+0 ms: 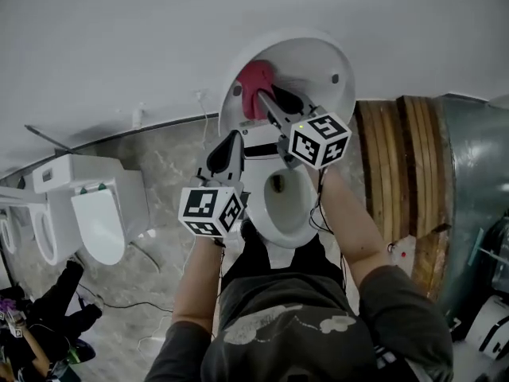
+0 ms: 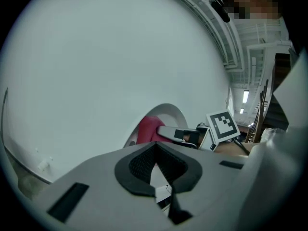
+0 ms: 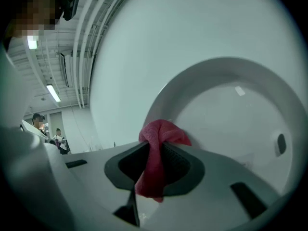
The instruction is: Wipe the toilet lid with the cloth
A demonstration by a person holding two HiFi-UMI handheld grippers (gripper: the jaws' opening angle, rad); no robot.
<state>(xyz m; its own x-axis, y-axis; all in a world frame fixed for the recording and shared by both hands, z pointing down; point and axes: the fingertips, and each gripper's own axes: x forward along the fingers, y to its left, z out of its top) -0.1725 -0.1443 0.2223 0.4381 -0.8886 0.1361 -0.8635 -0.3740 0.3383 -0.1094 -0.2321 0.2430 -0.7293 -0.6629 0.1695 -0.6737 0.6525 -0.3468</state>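
Observation:
The toilet lid (image 1: 318, 66) stands raised against the white wall, its inner face toward me. My right gripper (image 1: 266, 100) is shut on a red cloth (image 1: 254, 86), which it presses against the lid's left part. In the right gripper view the cloth (image 3: 156, 162) hangs bunched between the jaws in front of the lid (image 3: 231, 114). My left gripper (image 1: 231, 143) is shut with nothing in it, just left of the lid's lower edge above the open bowl (image 1: 286, 205). From the left gripper view the cloth (image 2: 148, 129) shows ahead beside the right gripper (image 2: 180, 134).
A second toilet (image 1: 95, 205) with a white tank stands at the left. Wooden planks (image 1: 398, 165) and a grey duct (image 1: 469, 189) fill the right side. A person crouches at the lower left (image 1: 40, 317). Cables run over the marble floor (image 1: 159, 157).

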